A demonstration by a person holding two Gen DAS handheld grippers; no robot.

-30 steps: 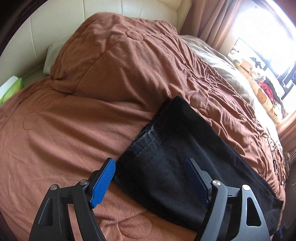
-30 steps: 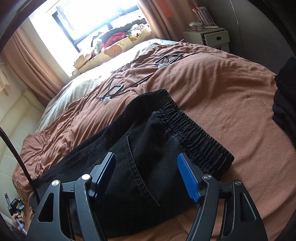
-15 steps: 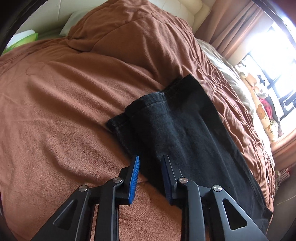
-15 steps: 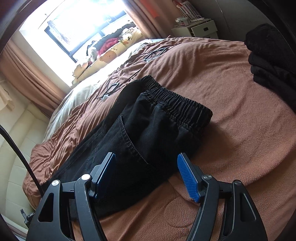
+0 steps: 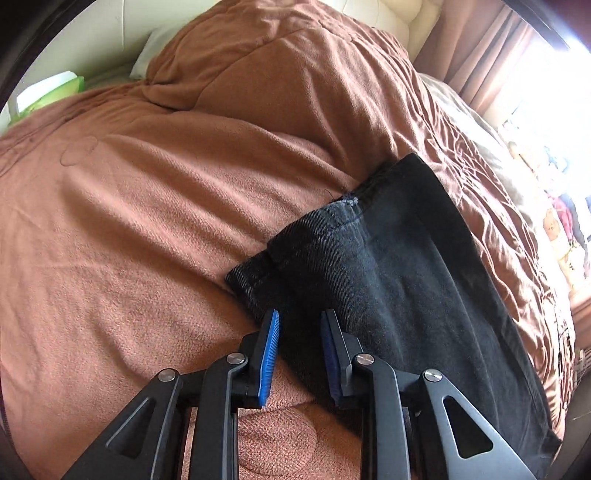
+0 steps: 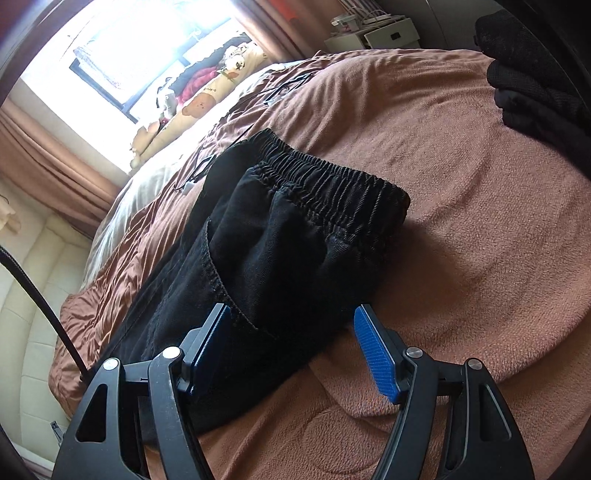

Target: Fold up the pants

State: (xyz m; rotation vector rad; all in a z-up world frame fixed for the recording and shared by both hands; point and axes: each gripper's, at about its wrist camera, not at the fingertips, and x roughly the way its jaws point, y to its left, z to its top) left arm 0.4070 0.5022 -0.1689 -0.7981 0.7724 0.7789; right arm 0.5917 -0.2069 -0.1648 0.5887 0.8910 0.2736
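Since a second ago the left claw (image 5: 298,334) has narrowed from a wide spread to a small gap and come down to the near edge of the black pants (image 5: 399,280), beside the leg hems; whether its pads pinch cloth cannot be told, since dark fabric shows in the gap but no firm clamp is visible. Those pants lie flat and lengthwise on the brown blanket (image 5: 147,221) of the bed, the two stacked hems (image 5: 306,236) at about 12 o'clock from the left claw and the legs running off toward 4 o'clock. In the right wrist view the other end of the pants (image 6: 280,266) shows its gathered elastic waistband (image 6: 332,184) toward 1 o'clock and a stitched back pocket seam (image 6: 216,273) at about 11 o'clock. The right claw (image 6: 295,321) stands wide apart as before, its left pad over the dark cloth and its right pad over bare blanket, straddling the near corner of the garment without gripping it. Farther out, a heap of dark clothing (image 6: 535,81) sits at 2 o'clock, a white nightstand (image 6: 384,33) at 1 o'clock, and a bright window (image 6: 155,48) with brown curtains (image 6: 44,162) toward 10 to 11 o'clock.
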